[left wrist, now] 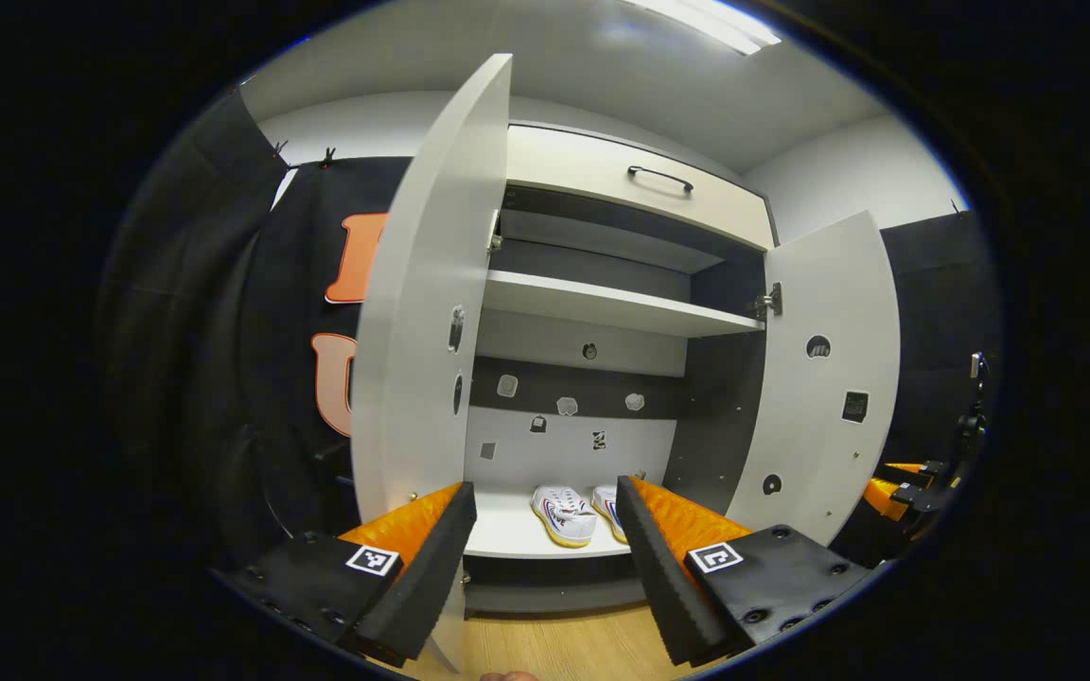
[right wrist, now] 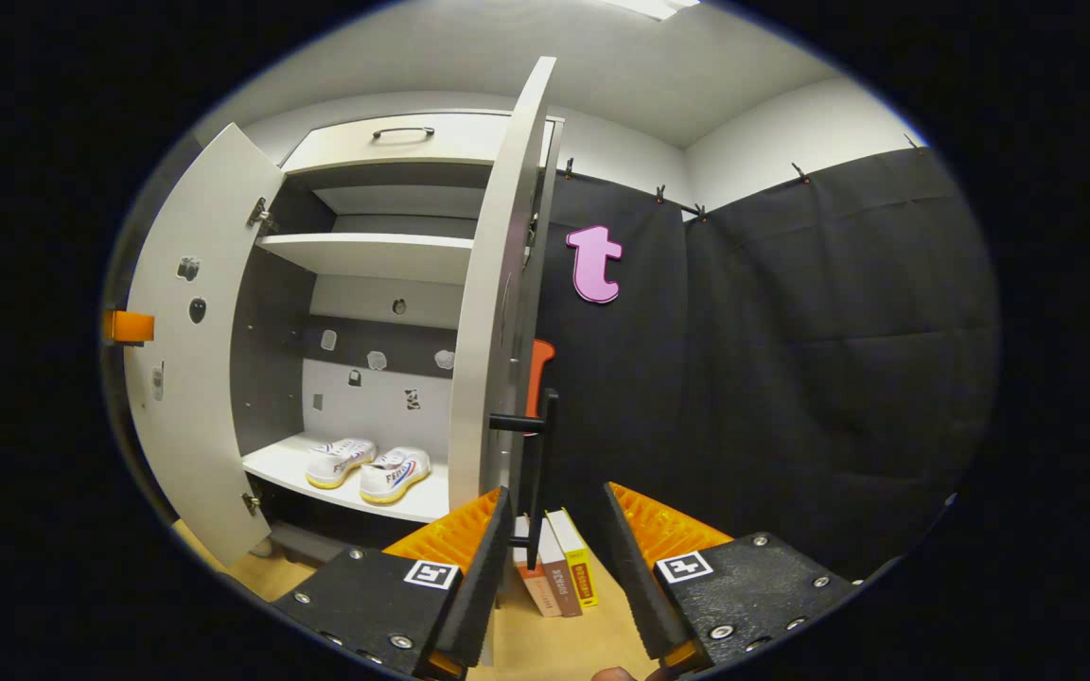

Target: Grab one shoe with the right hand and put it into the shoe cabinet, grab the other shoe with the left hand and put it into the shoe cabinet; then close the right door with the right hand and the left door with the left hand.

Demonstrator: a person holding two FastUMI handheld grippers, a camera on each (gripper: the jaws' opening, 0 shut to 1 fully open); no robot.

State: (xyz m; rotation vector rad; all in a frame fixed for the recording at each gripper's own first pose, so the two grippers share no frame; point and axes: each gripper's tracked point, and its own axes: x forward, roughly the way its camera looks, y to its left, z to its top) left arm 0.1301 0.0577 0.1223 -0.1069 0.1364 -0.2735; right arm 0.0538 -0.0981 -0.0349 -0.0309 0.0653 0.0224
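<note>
1. Shoe status: both shoes (right wrist: 367,465) sit side by side on the bottom shelf (right wrist: 285,465) of the shoe cabinet (left wrist: 602,312), toes toward the opening. I judge the placing steps complete; only the doors are left.
2. Right gripper (right wrist: 554,553): I hold it level with the dark bar handle (right wrist: 537,473) on the outer face of the right door (right wrist: 493,312). The jaws are spread and grasp nothing. The handle stands between the fingers; whether it touches either one I cannot tell. This position lets me catch or push the handle to swing the door.
3. Right door: it stands wide open, edge-on to the right gripper view, so it needs a long sweep toward the cabinet front.
4. Left gripper (left wrist: 545,558): jaws released, empty, facing the cabinet interior. I hold it back from the left door (left wrist: 431,312), which keeps the right door's path free.
5. Hazard: books (right wrist: 559,560) stand on the floor near the right door's lower edge, so I would watch clearance during the swing.
</note>
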